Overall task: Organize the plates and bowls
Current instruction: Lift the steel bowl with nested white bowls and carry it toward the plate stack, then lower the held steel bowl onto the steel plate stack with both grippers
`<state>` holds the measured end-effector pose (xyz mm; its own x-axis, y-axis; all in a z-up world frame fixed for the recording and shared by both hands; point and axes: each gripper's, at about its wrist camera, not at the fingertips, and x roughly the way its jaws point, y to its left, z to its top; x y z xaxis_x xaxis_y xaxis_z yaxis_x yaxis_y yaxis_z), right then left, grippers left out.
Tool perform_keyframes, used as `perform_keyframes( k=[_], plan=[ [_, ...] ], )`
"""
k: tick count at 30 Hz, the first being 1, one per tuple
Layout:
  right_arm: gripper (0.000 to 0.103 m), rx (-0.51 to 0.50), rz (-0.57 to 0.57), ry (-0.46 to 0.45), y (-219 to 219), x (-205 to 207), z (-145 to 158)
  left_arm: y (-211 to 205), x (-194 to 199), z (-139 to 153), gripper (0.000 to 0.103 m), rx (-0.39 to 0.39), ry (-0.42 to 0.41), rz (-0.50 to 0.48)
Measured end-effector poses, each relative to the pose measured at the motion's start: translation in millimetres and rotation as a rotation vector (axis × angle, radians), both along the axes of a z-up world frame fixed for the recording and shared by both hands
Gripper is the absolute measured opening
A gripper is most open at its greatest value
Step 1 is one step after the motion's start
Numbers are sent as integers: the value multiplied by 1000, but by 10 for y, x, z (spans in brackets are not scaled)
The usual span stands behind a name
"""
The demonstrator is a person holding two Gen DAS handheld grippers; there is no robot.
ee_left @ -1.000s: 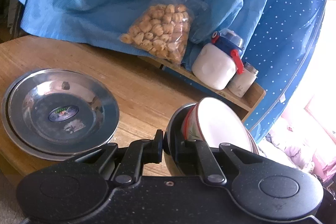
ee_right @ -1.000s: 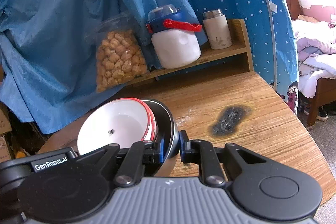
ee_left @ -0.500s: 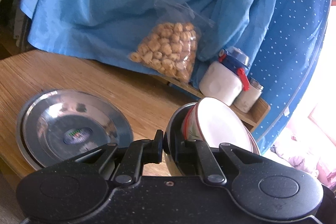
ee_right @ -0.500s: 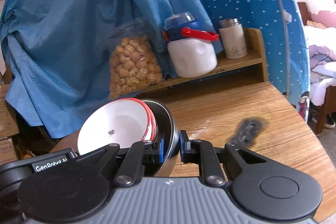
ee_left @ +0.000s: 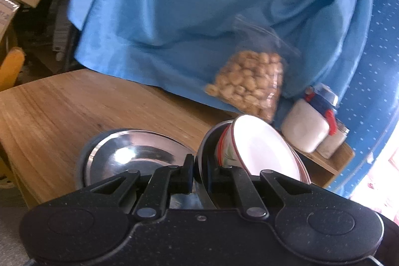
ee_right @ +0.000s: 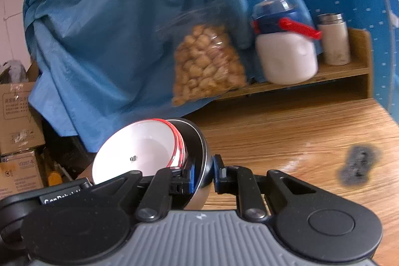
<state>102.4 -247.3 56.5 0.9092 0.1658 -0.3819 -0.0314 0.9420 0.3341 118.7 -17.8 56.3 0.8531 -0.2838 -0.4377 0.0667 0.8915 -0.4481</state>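
Steel bowl (ee_left: 207, 153) holding red-rimmed white bowl (ee_left: 259, 146) is clenched at opposite rims by left gripper (ee_left: 199, 171) and right gripper (ee_right: 203, 173); stacked steel plates (ee_left: 132, 153) are seen just left of it, nearer the left gripper.

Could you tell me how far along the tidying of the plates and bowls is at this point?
Partly done. The white bowl with the red rim already sits nested inside the metal bowl. In hand: the left gripper and right gripper are both clamped on that metal bowl's rim, holding the pair above the wooden table. Left: setting them down, probably with the steel plates lying on the table.
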Motion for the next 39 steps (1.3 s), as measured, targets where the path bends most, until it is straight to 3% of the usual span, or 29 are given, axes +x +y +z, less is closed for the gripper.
perform_keyframes(
  k=[13,39],
  plan=[
    [17,-9,100,54,319,323,-152,303,143,-166,8,5,52,87],
    [17,-20,141,109,471,537,-305,423,261,-277,8,5,111,126]
  ],
)
